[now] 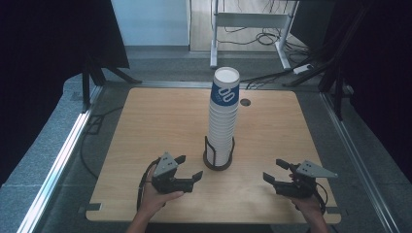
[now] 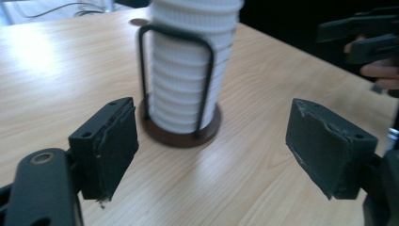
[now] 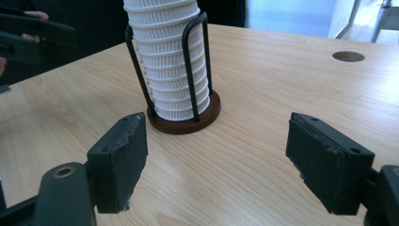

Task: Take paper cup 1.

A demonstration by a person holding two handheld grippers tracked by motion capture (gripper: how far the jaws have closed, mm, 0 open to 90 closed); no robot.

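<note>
Cups (image 1: 223,116): stacked in the holder (image 1: 218,160), ahead of and between your grippers.
Left gripper (image 1: 188,167): released, nothing between its jaws.
Right gripper (image 1: 275,171): released, empty.

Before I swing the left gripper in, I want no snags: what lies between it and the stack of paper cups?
Only bare wooden tabletop. The left gripper view shows the open left gripper facing the stack of paper cups in its wire holder.

You get soft daylight from the top centre of the high view, dark curtains at both sides, a pale glare patch on the table (image 2: 33,52) at upper left, and mildly blurred close-ups.
</note>
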